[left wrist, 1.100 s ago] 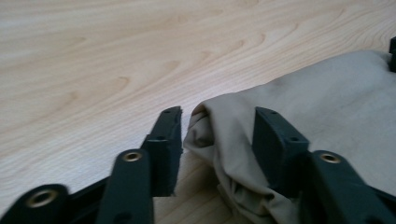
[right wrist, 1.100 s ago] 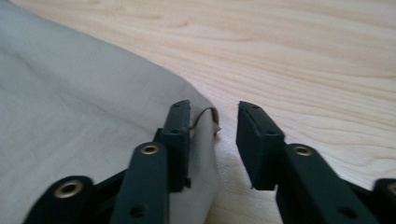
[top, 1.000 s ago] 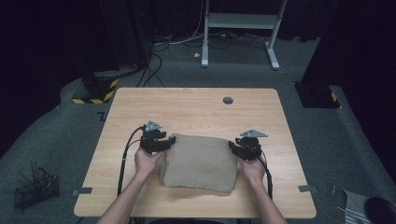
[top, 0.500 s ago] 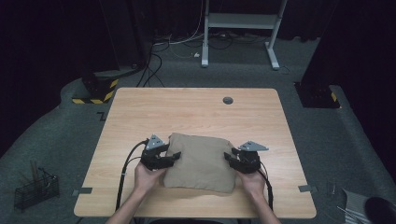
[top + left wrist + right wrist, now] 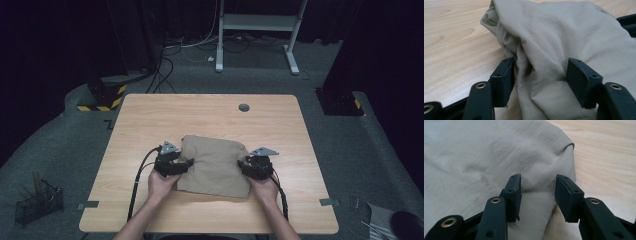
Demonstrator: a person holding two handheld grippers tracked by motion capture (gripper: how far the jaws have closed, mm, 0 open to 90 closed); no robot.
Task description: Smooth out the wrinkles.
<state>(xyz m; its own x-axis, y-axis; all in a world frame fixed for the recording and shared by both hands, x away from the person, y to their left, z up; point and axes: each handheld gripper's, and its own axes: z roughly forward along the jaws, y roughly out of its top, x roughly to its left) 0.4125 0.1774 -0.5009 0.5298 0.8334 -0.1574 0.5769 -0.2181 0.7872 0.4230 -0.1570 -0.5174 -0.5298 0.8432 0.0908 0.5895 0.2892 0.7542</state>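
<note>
A wooden table (image 5: 150, 120) carries a folded tan cloth (image 5: 215, 162) near its front edge, between a person's two hands. The left gripper (image 5: 184, 165) sits at the cloth's left edge, the right gripper (image 5: 243, 165) at its right edge. Both have just been opening: each pair of jaws stands apart, cloth bunched between them but no longer pinched. The fold appears laid down and the release under way. Next, likely, both tools draw back clear without dragging the fabric.
</note>
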